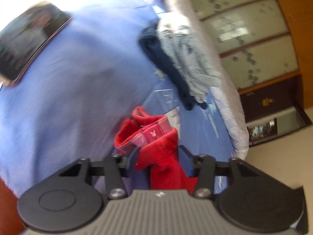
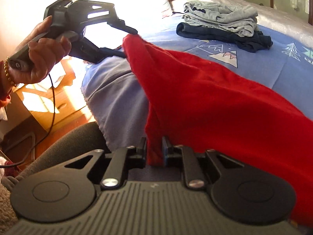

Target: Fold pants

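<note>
The red pants (image 2: 205, 90) stretch between my two grippers above the blue bed cover (image 2: 254, 58). My left gripper (image 1: 158, 160) is shut on the waistband end of the red pants (image 1: 156, 141). It also shows in the right wrist view (image 2: 131, 41), held up at the far end of the cloth. My right gripper (image 2: 154, 148) is shut on a bunched edge of the pants close to the camera. The cloth hangs in a slanted span from the left gripper down to the right one.
A stack of folded grey clothes (image 2: 221, 17) on dark navy clothes (image 2: 225, 35) lies on the far side of the bed. A phone (image 1: 29, 41) lies on the cover. A wooden nightstand (image 2: 49, 101) stands beside the bed. A cabinet with glass panels (image 1: 244, 39) stands behind.
</note>
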Action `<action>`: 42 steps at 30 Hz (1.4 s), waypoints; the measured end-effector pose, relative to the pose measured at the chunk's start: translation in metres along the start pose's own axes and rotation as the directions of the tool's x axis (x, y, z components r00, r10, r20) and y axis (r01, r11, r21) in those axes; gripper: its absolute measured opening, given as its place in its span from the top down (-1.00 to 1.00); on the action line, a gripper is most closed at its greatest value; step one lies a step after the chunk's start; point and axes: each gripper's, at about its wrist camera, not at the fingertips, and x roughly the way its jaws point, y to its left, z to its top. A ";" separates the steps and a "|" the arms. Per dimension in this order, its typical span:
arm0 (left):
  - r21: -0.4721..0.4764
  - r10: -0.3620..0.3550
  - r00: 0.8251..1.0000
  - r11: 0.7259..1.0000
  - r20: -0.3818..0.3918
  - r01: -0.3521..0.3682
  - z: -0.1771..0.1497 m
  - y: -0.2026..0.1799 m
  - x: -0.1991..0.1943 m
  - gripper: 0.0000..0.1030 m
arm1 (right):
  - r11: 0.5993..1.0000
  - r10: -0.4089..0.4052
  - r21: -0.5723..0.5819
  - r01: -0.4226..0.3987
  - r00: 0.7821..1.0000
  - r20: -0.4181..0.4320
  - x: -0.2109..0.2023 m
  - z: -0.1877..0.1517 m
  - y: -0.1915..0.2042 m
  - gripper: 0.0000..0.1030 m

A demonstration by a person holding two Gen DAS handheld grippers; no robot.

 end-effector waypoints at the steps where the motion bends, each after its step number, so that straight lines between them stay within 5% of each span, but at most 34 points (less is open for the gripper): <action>1: 0.030 0.000 1.000 1.000 0.007 0.000 -0.001 -0.005 -0.001 0.25 | 1.000 0.008 0.022 -0.008 1.000 0.009 0.001 -0.002 -0.003 0.61; 7: 0.081 -0.015 0.999 0.997 0.043 0.011 -0.008 0.010 -0.017 0.31 | 0.990 0.047 0.130 -0.052 0.998 0.037 -0.016 -0.006 -0.022 0.61; 9: 0.122 0.096 0.994 0.987 0.046 -0.100 -0.013 0.019 -0.014 0.34 | 0.990 0.049 0.130 -0.054 0.998 0.042 -0.016 -0.006 -0.023 0.61; 11: 0.207 0.225 0.974 0.952 0.017 -0.224 -0.022 0.021 -0.004 0.13 | 0.988 0.054 0.140 -0.060 0.998 0.044 -0.015 -0.006 -0.024 0.61; 12: 0.212 0.233 0.972 0.950 0.010 -0.229 -0.025 0.020 -0.004 0.09 | 0.987 0.058 0.149 -0.064 0.997 0.044 -0.014 -0.006 -0.025 0.61; 16: 0.086 0.122 0.992 0.989 -0.027 -0.119 -0.014 0.023 -0.020 -0.16 | 0.978 0.084 0.186 -0.092 0.995 0.051 -0.018 -0.003 -0.032 0.61; 19: -0.007 -0.001 0.999 1.000 -0.034 0.001 -0.004 0.025 -0.027 -0.45 | 0.935 0.164 0.295 -0.197 0.977 0.135 -0.038 0.000 -0.051 0.61; 20: -0.020 -0.014 0.999 1.000 -0.036 0.014 -0.002 0.024 -0.026 -0.64 | 0.913 0.168 0.341 -0.223 0.969 0.183 -0.047 0.001 -0.061 0.61; 22: -0.020 -0.008 0.999 1.000 -0.045 0.007 0.002 0.021 -0.018 -0.68 | 0.895 0.122 0.395 -0.207 0.966 0.229 -0.059 0.010 -0.076 0.57; 24: -0.019 0.017 0.998 1.000 -0.065 -0.019 0.004 0.018 -0.005 -0.67 | 0.932 0.057 0.337 -0.136 0.971 0.233 -0.062 0.026 -0.076 0.31; 26: -0.026 0.016 0.997 1.000 -0.078 -0.018 0.003 0.015 0.005 -0.40 | 0.971 0.026 0.225 -0.075 0.977 0.212 -0.051 0.042 -0.062 -0.17; 29: 0.027 0.076 0.996 0.997 -0.056 -0.075 0.001 0.005 0.014 0.21 | 0.995 0.085 0.037 -0.090 0.990 0.113 -0.010 0.057 -0.029 -0.18; 31: 0.039 0.065 0.997 0.997 -0.050 -0.063 0.004 -0.002 0.017 0.49 | 0.993 0.036 -0.114 -0.031 0.999 0.037 0.025 0.057 -0.005 -0.12; 33: 0.075 0.012 0.999 0.997 -0.044 -0.009 0.010 -0.018 0.015 0.55 | 0.967 -0.079 -0.242 0.075 0.997 -0.007 0.056 0.052 0.012 0.62; 34: 0.135 -0.012 1.000 0.991 -0.024 0.015 0.011 -0.033 0.011 0.56 | 0.958 -0.138 -0.253 0.135 0.990 0.009 0.062 0.051 0.014 0.68; 36: 0.274 -0.112 0.993 0.957 0.028 0.100 0.008 -0.062 -0.004 0.56 | 0.979 -0.124 -0.156 0.134 0.990 0.073 0.048 0.056 0.009 0.69; 39: 0.465 -0.260 0.963 0.863 0.070 0.199 -0.005 -0.085 -0.029 0.55 | 0.980 -0.115 -0.132 0.146 0.970 0.214 0.012 0.058 0.014 0.69; 41: 0.535 -0.231 0.969 0.832 0.091 0.148 -0.018 -0.079 -0.031 0.50 | 0.987 -0.084 -0.114 0.111 0.972 0.219 0.007 0.056 0.015 0.60; 42: 0.527 -0.176 0.980 0.844 0.097 0.099 -0.023 -0.065 -0.026 0.48 | 0.992 -0.068 -0.093 0.087 0.981 0.184 0.014 0.054 0.013 0.57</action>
